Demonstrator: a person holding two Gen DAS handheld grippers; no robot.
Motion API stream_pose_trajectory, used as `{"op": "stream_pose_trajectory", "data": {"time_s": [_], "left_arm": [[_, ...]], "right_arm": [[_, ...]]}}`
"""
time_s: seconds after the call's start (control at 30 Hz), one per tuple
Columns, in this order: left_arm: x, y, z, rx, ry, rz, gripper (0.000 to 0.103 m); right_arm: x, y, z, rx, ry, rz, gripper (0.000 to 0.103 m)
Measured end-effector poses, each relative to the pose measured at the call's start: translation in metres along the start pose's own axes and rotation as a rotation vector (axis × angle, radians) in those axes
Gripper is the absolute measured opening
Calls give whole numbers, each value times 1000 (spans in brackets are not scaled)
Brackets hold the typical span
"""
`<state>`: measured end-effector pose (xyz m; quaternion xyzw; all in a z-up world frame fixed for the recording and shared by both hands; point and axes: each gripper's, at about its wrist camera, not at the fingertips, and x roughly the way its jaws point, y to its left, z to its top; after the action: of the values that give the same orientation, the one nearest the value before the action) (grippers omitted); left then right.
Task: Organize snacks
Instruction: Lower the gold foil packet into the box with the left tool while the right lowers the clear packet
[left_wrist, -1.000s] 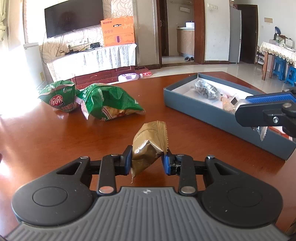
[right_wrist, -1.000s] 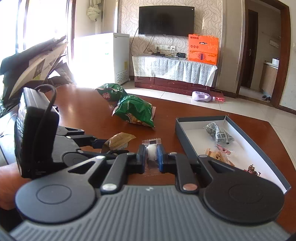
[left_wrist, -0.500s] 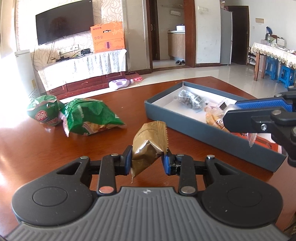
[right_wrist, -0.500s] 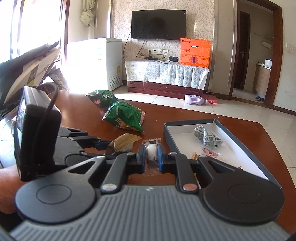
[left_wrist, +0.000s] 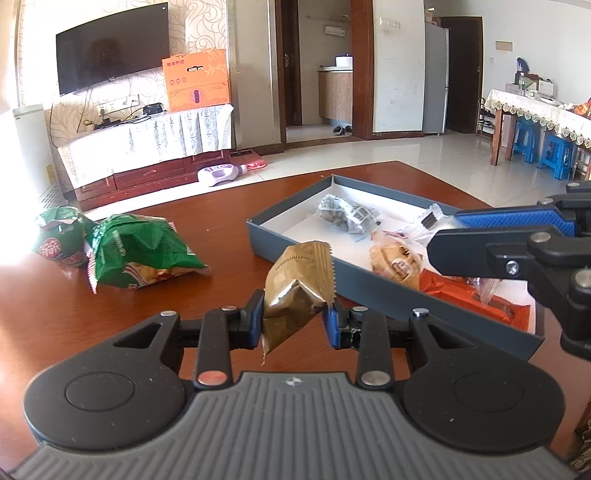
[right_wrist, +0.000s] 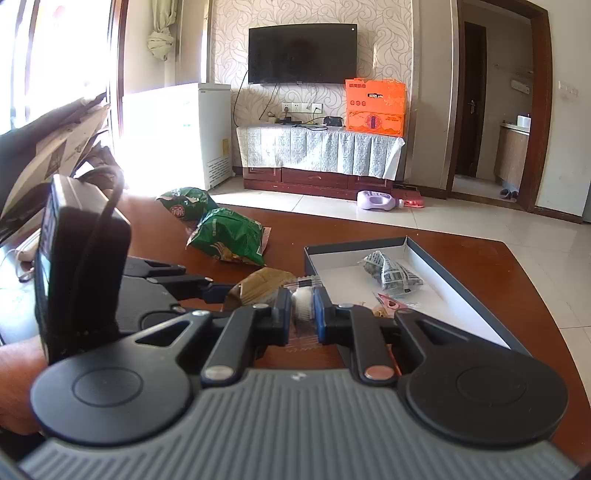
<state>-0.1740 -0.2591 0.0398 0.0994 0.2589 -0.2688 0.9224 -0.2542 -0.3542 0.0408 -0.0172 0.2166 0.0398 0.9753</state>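
Observation:
My left gripper (left_wrist: 293, 321) is shut on a gold-brown snack packet (left_wrist: 299, 288), held above the table just before the near wall of the blue-grey box (left_wrist: 295, 251). My right gripper (right_wrist: 303, 308) is shut on a clear-wrapped white snack (right_wrist: 303, 301), over the box's near left corner (right_wrist: 314, 254); it shows at the right of the left wrist view (left_wrist: 498, 236). The box holds a grey-patterned packet (left_wrist: 345, 214), a brown pastry packet (left_wrist: 397, 260) and an orange wrapper (left_wrist: 465, 295).
Two green snack bags (left_wrist: 136, 251) (left_wrist: 61, 236) lie on the brown wooden table (left_wrist: 110, 314) at the left. The table's far edge (left_wrist: 295, 177) runs behind the box. A TV cabinet and doorway stand beyond.
Both grippers have moved toward the box with their snacks still held. The box now sits nearer and more central in both views; the right gripper reaches further over it.

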Motion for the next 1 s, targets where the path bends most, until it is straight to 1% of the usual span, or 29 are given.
{"op": "stream_pose_trajectory", "data": {"time_s": [0.27,0.57,1.0], "left_arm": [[5,-12,10,3,-9,-21,38],[13,-29,30,1,-44,-53,38],[47,-52,55,17,-64,-99,38]], "right_arm": [[-8,-9,0,14,-23,-17,17],[-11,-28,0,44,-35,-59,17],[-2,-61,-2,88,-25,-114,17]]}}
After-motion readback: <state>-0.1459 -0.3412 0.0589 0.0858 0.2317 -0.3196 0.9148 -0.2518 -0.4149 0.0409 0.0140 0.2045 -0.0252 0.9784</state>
